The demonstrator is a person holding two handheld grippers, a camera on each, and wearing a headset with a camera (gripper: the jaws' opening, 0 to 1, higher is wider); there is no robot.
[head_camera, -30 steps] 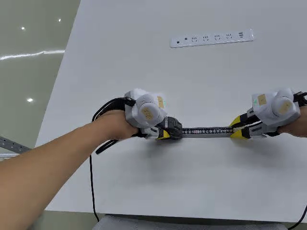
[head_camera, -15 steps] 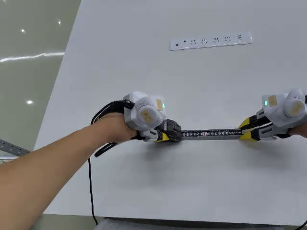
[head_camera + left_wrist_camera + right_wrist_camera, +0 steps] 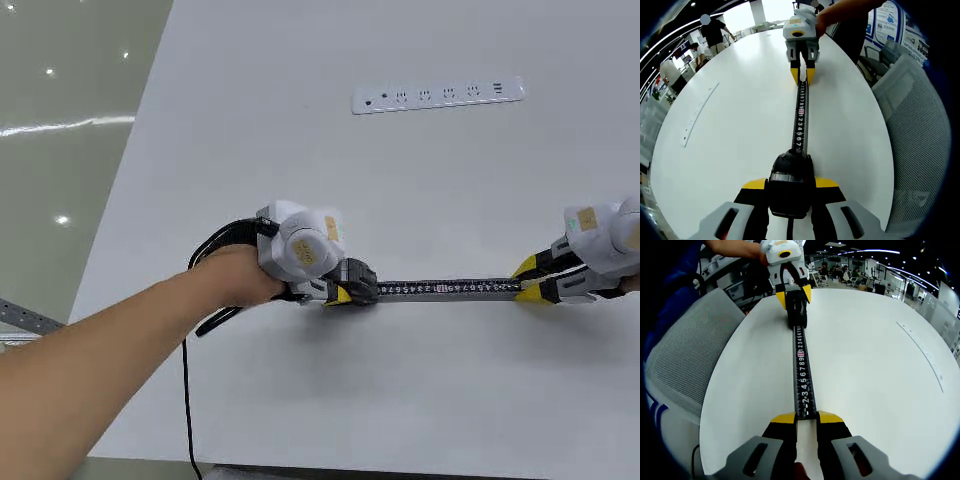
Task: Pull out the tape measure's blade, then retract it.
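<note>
The left gripper (image 3: 343, 291) clamps the tape measure (image 3: 360, 281) near six o'clock on the table (image 3: 300, 120); the right gripper (image 3: 530, 281), pinching the blade (image 3: 450, 288) tip, has drawn further toward three o'clock; the blade is longer, with retraction yet to come.

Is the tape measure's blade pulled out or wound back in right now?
Out: the numbered blade stretches from the case to the right gripper.
</note>
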